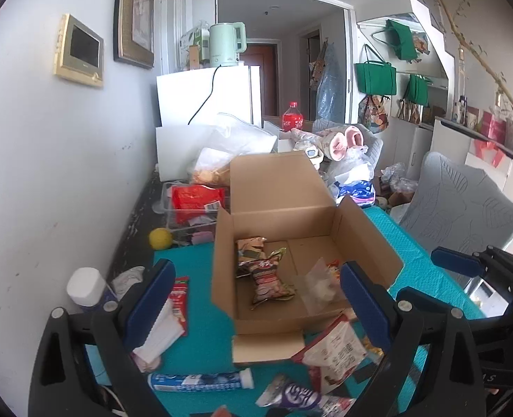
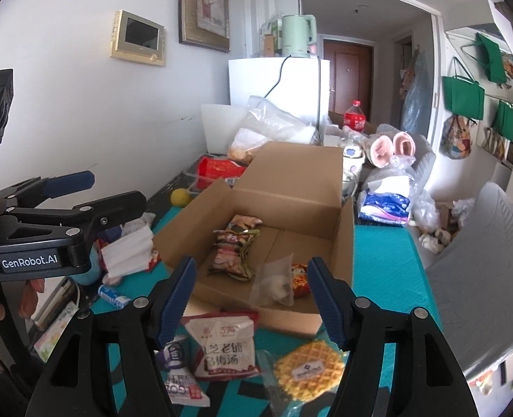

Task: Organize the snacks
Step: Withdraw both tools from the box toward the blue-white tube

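Gaping wide, both the left gripper [image 1: 256, 299] and right gripper [image 2: 253, 299] hover near the corrugated cardboard box [image 2: 343, 222] holding crinkly foil packets [image 2: 233, 250].

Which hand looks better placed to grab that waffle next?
Probably the right gripper: its open jaws hang just above the wrapped waffle. The left gripper, also open, faces the cardboard box instead.

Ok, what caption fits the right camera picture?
Open right gripper hovering above a waffle, facing the cardboard box.

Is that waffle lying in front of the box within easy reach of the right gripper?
Probably yes. The waffle lies on the teal table just below the open right gripper, outside the cardboard box, with nothing covering it.
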`<action>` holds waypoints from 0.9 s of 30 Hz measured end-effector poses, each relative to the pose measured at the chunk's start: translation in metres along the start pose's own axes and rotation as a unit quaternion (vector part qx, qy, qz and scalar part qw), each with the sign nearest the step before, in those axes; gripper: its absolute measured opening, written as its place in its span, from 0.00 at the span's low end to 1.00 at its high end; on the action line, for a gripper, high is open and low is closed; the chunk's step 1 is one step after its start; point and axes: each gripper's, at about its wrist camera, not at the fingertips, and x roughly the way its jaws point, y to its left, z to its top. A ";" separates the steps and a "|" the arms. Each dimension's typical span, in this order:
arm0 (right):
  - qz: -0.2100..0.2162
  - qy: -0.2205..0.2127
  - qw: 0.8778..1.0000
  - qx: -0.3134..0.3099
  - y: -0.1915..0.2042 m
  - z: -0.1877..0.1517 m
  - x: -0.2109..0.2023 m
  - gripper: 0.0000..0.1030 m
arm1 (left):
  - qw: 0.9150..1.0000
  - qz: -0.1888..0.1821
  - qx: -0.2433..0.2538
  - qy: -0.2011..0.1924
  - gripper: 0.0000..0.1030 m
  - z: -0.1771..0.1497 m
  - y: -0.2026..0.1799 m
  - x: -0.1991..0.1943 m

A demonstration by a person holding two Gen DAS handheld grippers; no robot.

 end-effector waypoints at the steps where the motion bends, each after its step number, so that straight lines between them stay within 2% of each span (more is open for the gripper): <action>1: 0.000 0.001 1.000 -0.001 0.004 -0.003 0.000 0.65 | 1.000 0.001 0.004 0.001 0.94 -0.003 0.001 -0.002; 9: 0.020 0.019 1.000 -0.007 0.028 -0.021 0.004 0.65 | 1.000 -0.004 -0.005 0.028 0.94 -0.031 0.014 -0.010; 17: 0.057 0.050 0.997 -0.010 0.050 -0.043 0.020 0.65 | 0.998 0.034 -0.016 0.048 0.94 -0.062 0.035 -0.020; 22: 0.085 0.072 0.994 -0.018 0.067 -0.055 0.036 0.65 | 0.996 0.045 -0.044 0.067 0.94 -0.083 0.054 -0.022; 27: 0.113 0.095 0.988 -0.040 0.092 -0.063 0.057 0.65 | 0.991 0.056 -0.071 0.101 0.94 -0.106 0.078 -0.015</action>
